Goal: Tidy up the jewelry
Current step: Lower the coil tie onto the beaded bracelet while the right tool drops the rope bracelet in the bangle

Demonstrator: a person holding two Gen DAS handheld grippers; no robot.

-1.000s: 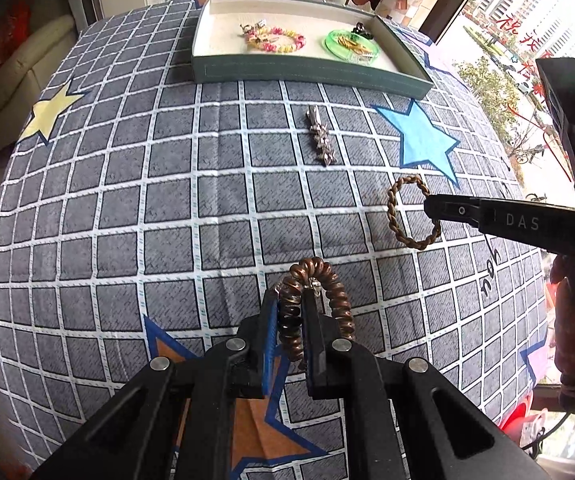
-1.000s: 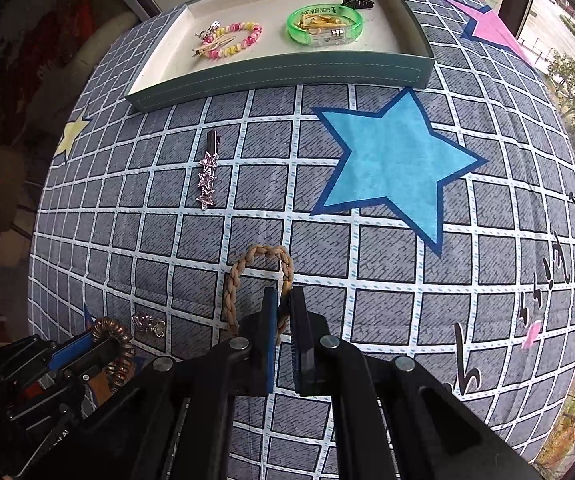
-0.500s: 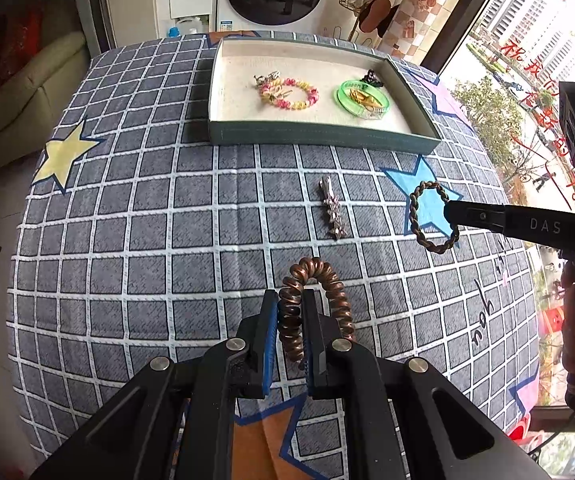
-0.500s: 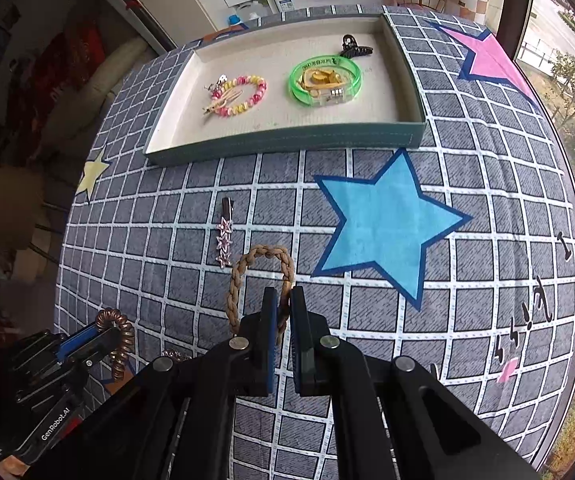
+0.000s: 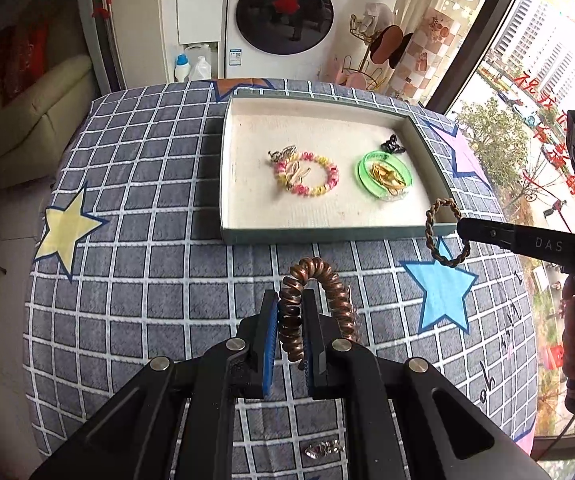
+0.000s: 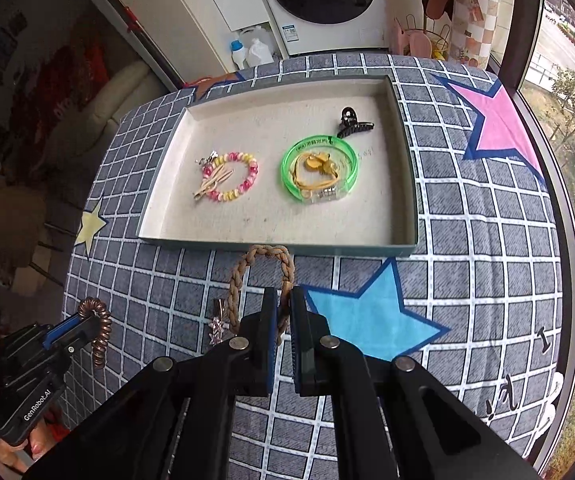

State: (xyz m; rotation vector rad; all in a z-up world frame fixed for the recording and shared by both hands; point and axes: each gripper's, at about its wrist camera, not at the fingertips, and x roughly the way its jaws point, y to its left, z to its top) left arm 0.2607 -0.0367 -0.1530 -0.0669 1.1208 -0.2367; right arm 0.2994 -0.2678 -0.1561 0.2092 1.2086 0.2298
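Your left gripper (image 5: 290, 322) has its jaws clamped on the copper spiral hair tie (image 5: 315, 304). Your right gripper (image 6: 283, 322) has its jaws clamped on the braided bracelet (image 6: 261, 276). The tray (image 6: 271, 243) lies ahead of both. Only the left view shows the silver charm (image 5: 323, 449) beneath the jaws; only the right view shows the star clip (image 6: 217, 322) left of its jaws.

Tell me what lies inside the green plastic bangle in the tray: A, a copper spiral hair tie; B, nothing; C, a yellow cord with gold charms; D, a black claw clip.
C: a yellow cord with gold charms sits within the green plastic bangle.
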